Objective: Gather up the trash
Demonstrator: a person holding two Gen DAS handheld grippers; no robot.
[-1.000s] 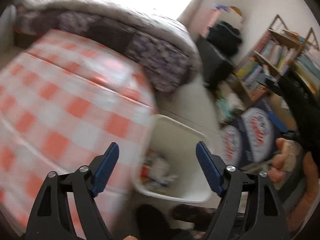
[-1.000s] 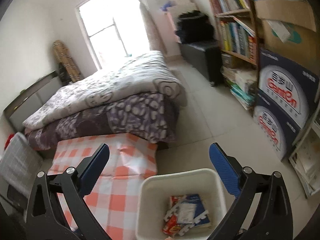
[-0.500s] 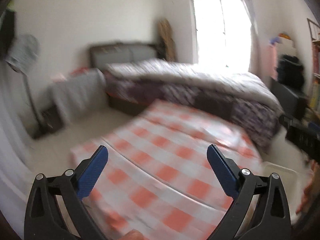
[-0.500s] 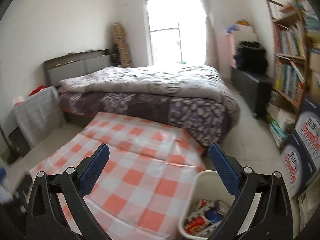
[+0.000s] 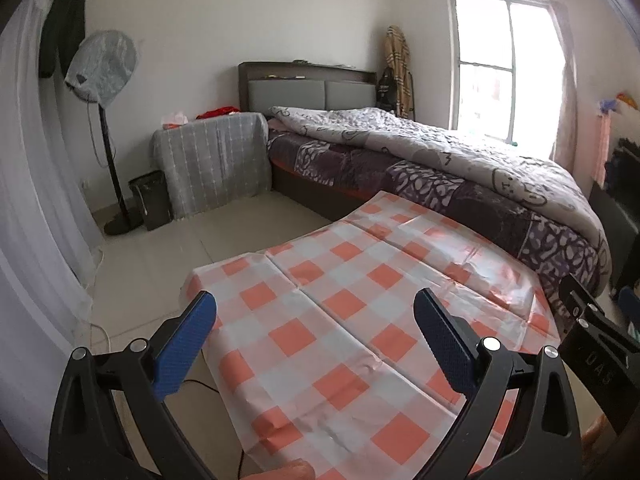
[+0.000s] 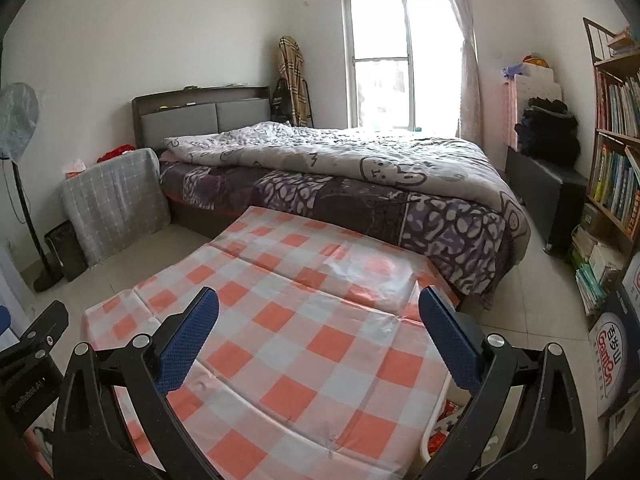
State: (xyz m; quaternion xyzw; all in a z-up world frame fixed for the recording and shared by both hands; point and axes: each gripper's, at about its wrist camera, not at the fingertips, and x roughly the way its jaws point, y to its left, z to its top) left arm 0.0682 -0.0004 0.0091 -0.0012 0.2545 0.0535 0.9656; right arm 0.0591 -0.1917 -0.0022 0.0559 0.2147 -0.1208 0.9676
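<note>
Left gripper and right gripper both hung released, empty, over bare checkered cloth. White bin beside it apparently already held trash; nothing left visible.

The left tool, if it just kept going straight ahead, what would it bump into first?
Most likely the checked tablecloth: the open left tool points low across it. Depth is hard to judge; the bed lies beyond.
</note>
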